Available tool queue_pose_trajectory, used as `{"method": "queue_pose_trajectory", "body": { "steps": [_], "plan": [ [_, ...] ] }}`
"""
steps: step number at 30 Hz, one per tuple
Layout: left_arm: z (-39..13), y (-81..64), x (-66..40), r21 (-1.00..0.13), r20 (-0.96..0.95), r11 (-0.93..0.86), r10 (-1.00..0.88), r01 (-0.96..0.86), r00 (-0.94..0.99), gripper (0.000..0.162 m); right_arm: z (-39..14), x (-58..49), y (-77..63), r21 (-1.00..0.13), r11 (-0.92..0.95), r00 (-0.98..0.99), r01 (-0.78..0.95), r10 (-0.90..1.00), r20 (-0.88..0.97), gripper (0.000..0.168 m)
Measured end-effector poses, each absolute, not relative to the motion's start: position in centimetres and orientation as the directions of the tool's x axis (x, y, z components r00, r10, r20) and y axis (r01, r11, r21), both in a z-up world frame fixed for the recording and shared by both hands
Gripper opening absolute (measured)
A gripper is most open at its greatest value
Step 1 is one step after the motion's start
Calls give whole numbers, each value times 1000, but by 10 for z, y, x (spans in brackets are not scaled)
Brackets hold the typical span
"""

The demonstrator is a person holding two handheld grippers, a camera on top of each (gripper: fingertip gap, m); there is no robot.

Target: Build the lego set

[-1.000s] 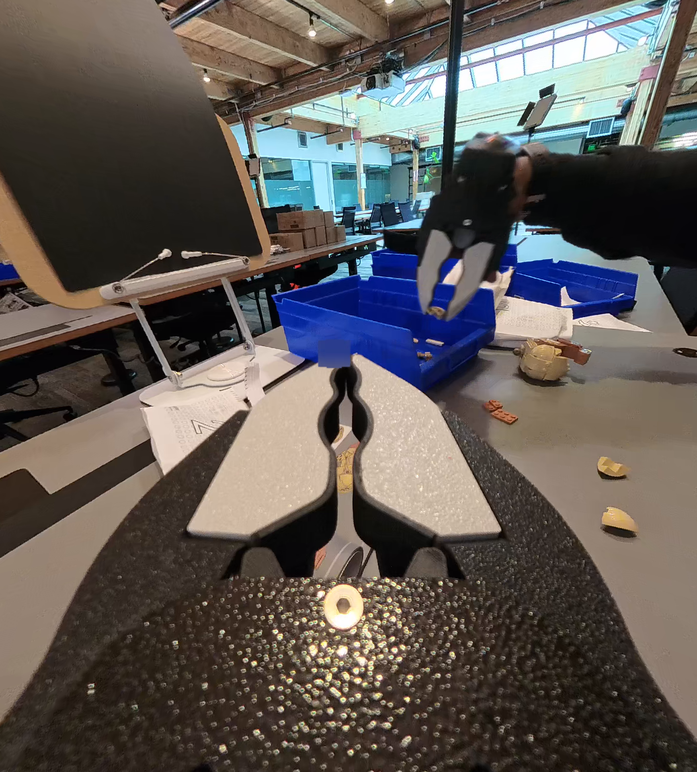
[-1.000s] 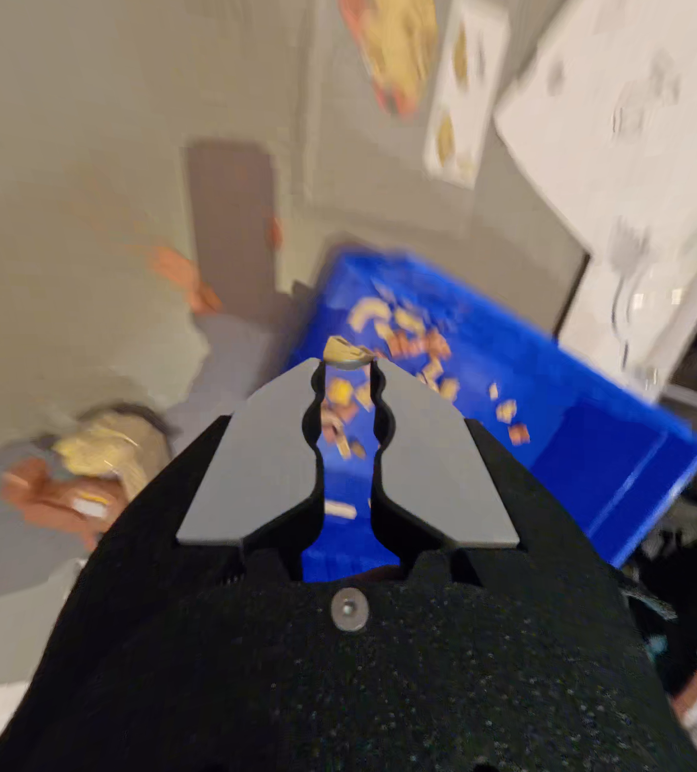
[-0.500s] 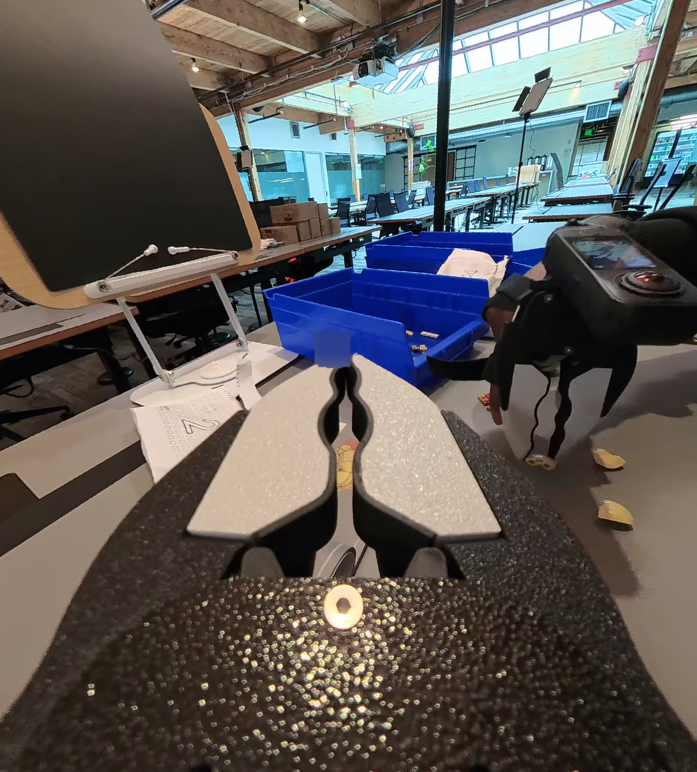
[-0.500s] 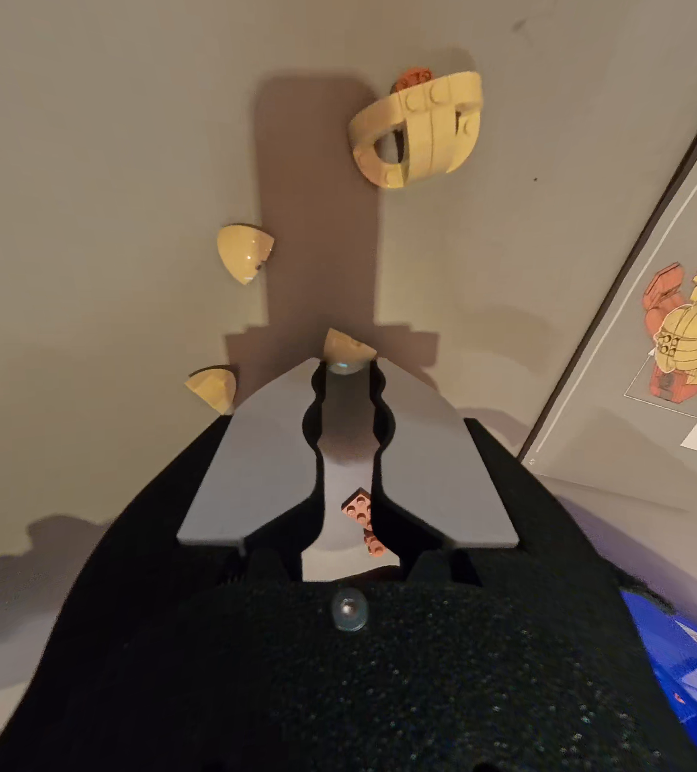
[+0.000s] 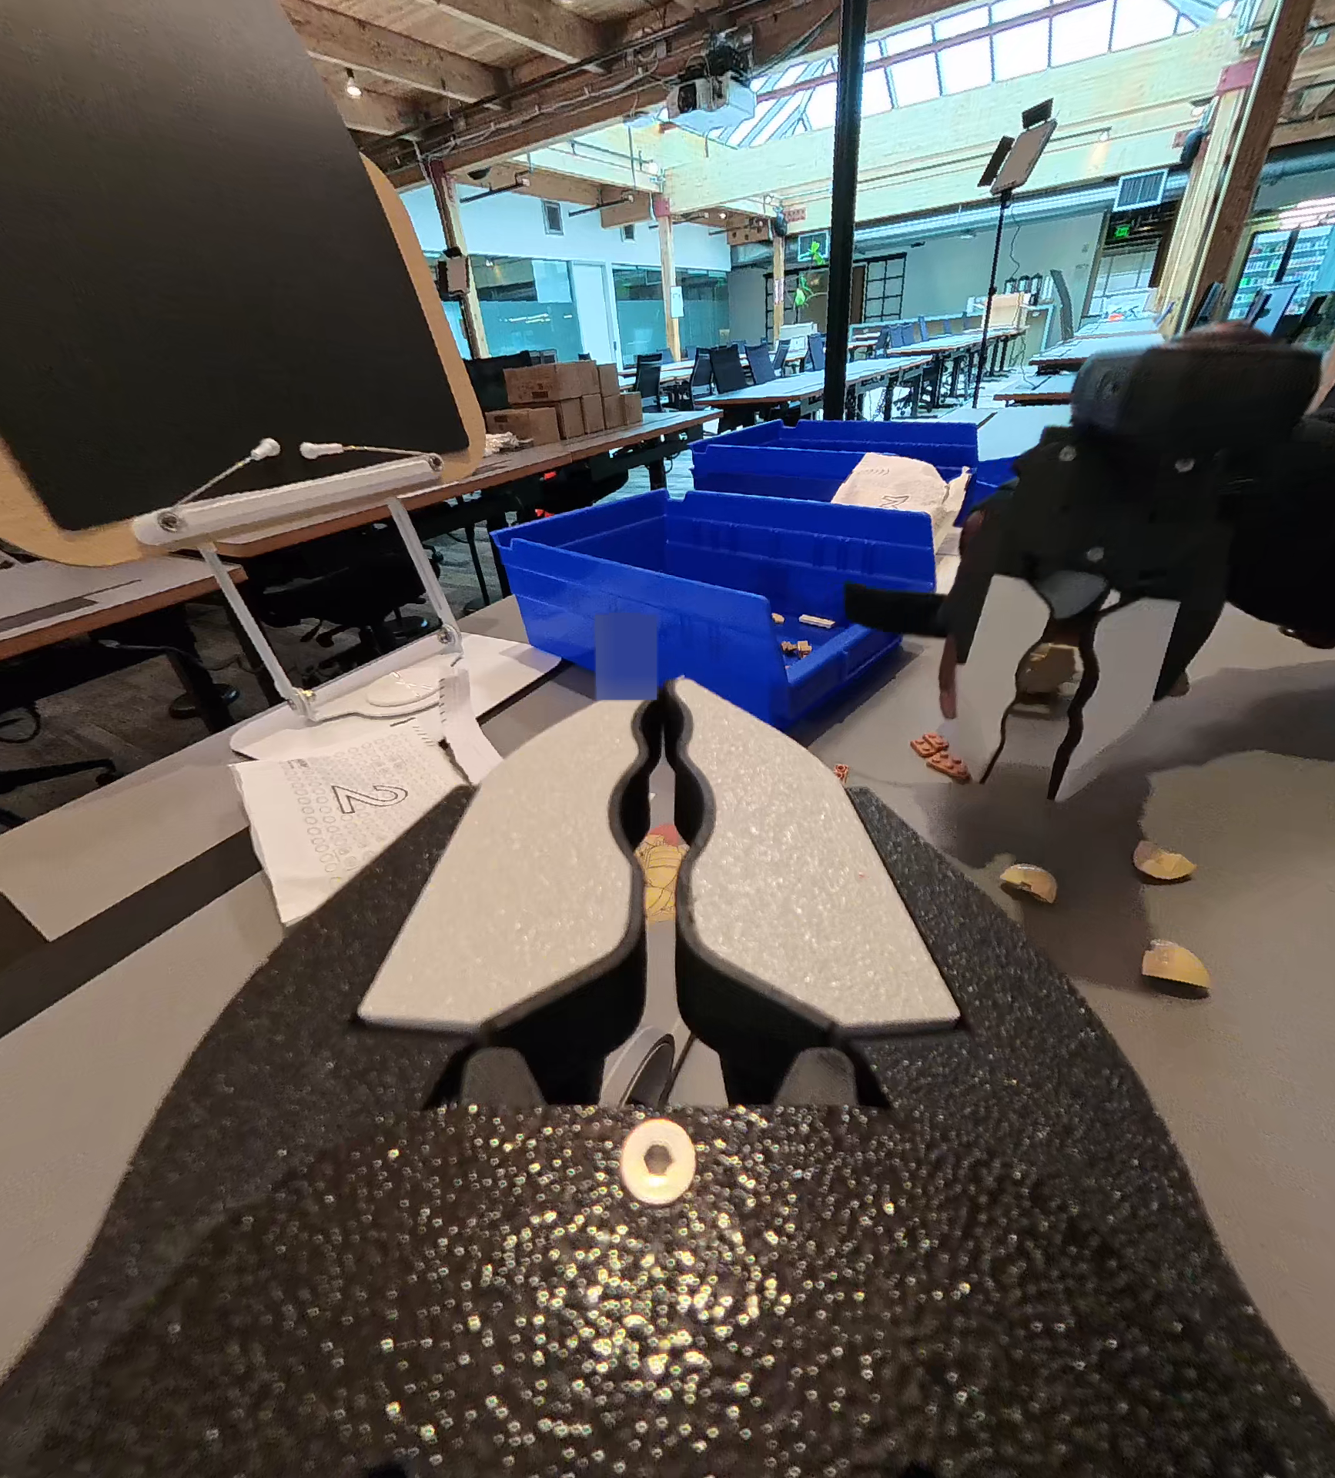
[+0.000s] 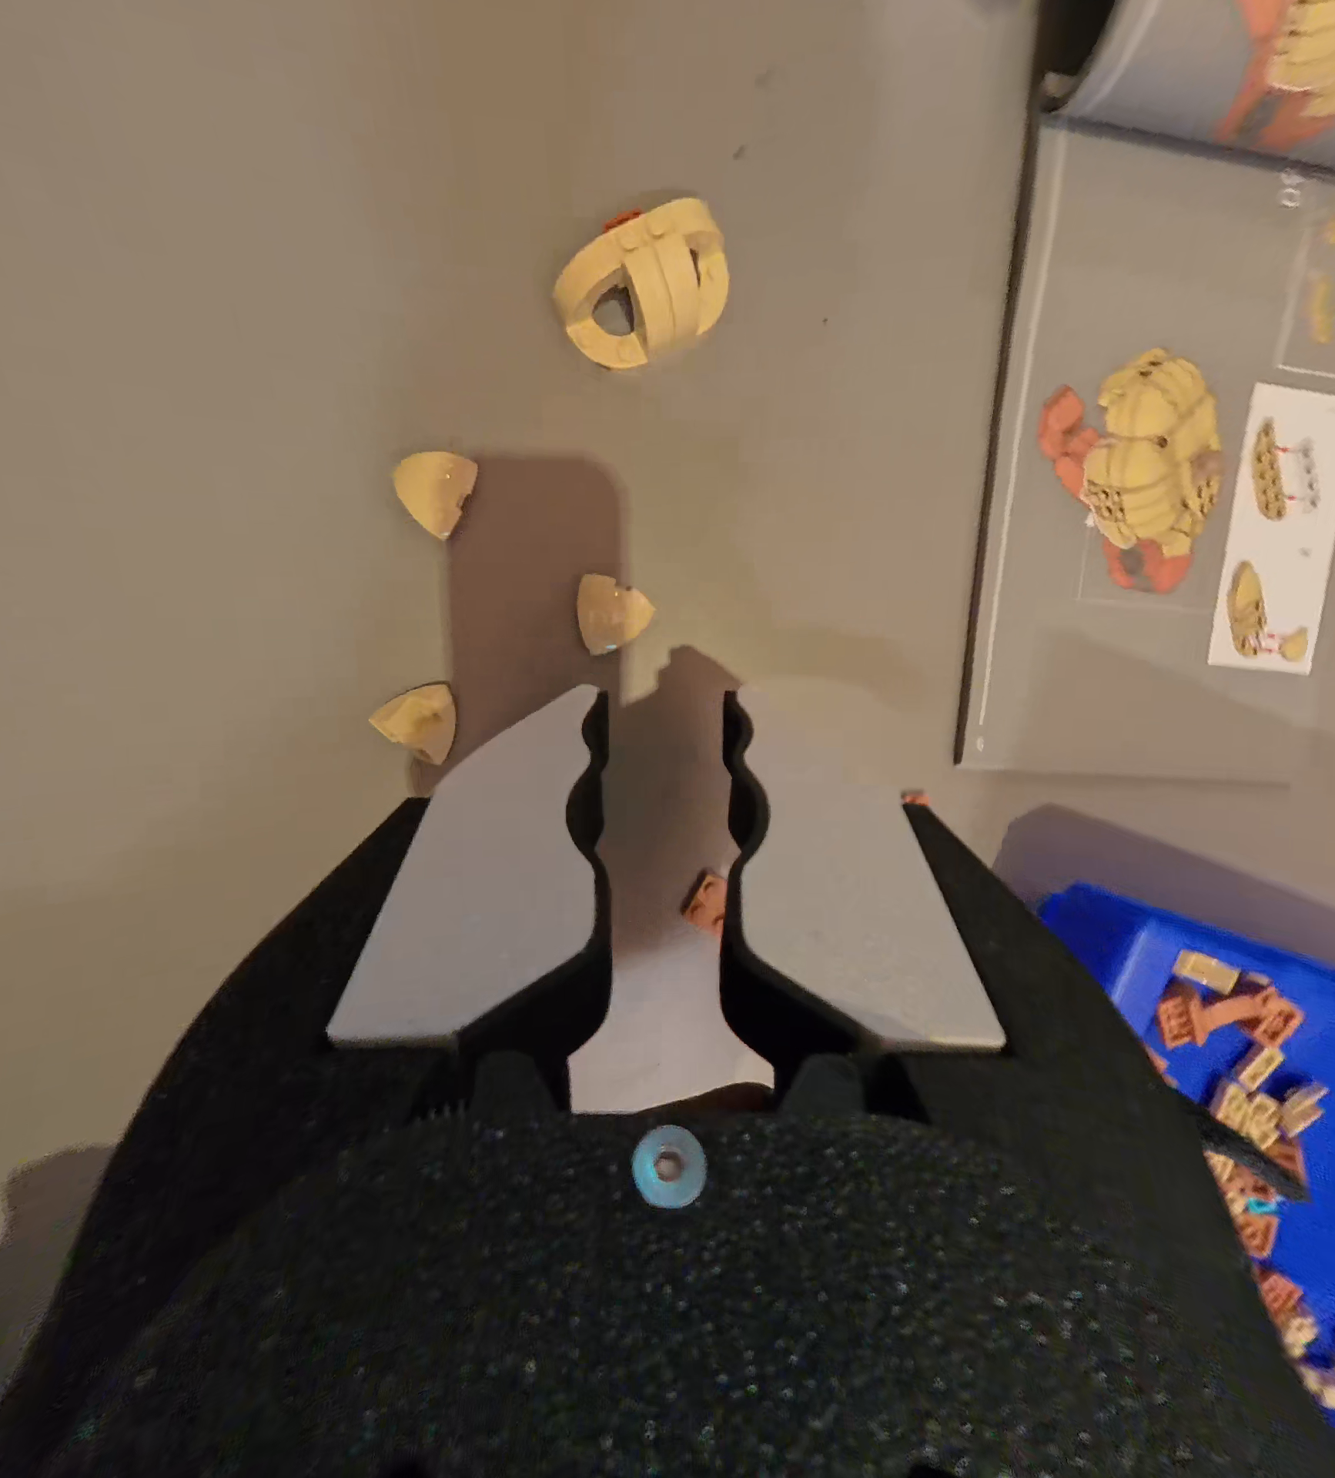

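My right gripper (image 6: 663,696) is open and empty above the grey table. Three tan curved lego shells lie just ahead of it: one nearest (image 6: 612,612), one far left (image 6: 434,500), one near left (image 6: 416,720). A partly built tan dome (image 6: 644,296) sits farther ahead. A brown plate (image 6: 704,900) lies under the fingers. My left gripper (image 5: 663,696) is shut and empty, low over the table. In the left wrist view the right gripper (image 5: 1032,768) hangs open above the shells (image 5: 1028,880).
A blue bin (image 6: 1248,1080) of loose pieces is at the right; it also shows in the left wrist view (image 5: 712,592). An instruction booklet (image 6: 1176,480) lies to the right. A tablet on a stand (image 5: 168,264) and a paper sheet (image 5: 344,808) are at the left. Tip to tip, the grippers are about 20 cm apart. To reach the brown plate (image 6: 704,900) in a straight line is about 7 cm for my right fingers, about 25 cm for my left.
My right gripper carried a tan shell from the blue bin to the table, opened and let it go beside the other two, then lifted. My left gripper stayed shut and still.
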State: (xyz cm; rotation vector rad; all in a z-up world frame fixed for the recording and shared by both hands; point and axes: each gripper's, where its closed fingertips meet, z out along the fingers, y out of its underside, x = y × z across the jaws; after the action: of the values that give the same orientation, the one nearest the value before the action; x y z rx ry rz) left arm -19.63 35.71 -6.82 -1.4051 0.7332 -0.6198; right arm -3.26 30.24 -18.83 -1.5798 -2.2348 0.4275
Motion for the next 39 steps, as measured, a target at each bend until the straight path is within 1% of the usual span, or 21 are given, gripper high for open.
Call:
{"method": "queue_pose_trajectory", "body": {
  "steps": [7, 9, 14, 17, 22, 24, 27, 28, 30, 36, 39],
  "plan": [
    [-82, 359, -187, -996, -85, 47, -780, -77, 620, 0, -182, -8, 293, -587, 207, -148, 783, 978, 148, 25],
    [-86, 359, -185, -995, -88, 41, -782, -90, 617, 0, -181, -4, 291, -609, 189, -124, 770, 981, 148, 25],
    [-92, 361, -181, -994, -90, 29, -785, -108, 613, 0, -185, 4, 281, -593, 176, -113, 786, 983, 141, 25],
    [-93, 361, -181, -993, -98, 31, -783, -118, 614, 0, -194, 5, 261, -585, 168, -109, 794, 985, 135, 29],
    [-93, 362, -181, -993, -91, 28, -785, -111, 613, 0, -209, 1, 238, -622, 73, -32, 780, 997, 76, 37],
    [-93, 361, -179, -993, -92, 28, -789, -113, 607, 0, -214, -1, 238, -617, 46, -5, 785, 998, 68, 40],
    [-93, 360, -176, -993, -96, 32, -792, -116, 603, 0, -221, -4, 241, -597, 27, 15, 802, 998, 64, 40],
    [-93, 359, -176, -992, -99, 34, -791, -119, 604, 0, -223, -5, 242, -592, 21, 20, 806, 998, 62, 39],
    [-91, 359, -177, -992, -109, 42, -785, -123, 610, 0, -223, -6, 246, -583, -1, 40, 812, 998, 54, 22],
    [-78, 361, -193, -994, -106, 65, -757, -88, 645, 0, -221, -4, 263, -570, -12, 73, 822, 994, 84, 21],
    [-74, 362, -197, -995, -100, 69, -751, -74, 652, 0, -208, 0, 283, -584, -22, 120, 811, 984, 130, 21]
  ]
}}
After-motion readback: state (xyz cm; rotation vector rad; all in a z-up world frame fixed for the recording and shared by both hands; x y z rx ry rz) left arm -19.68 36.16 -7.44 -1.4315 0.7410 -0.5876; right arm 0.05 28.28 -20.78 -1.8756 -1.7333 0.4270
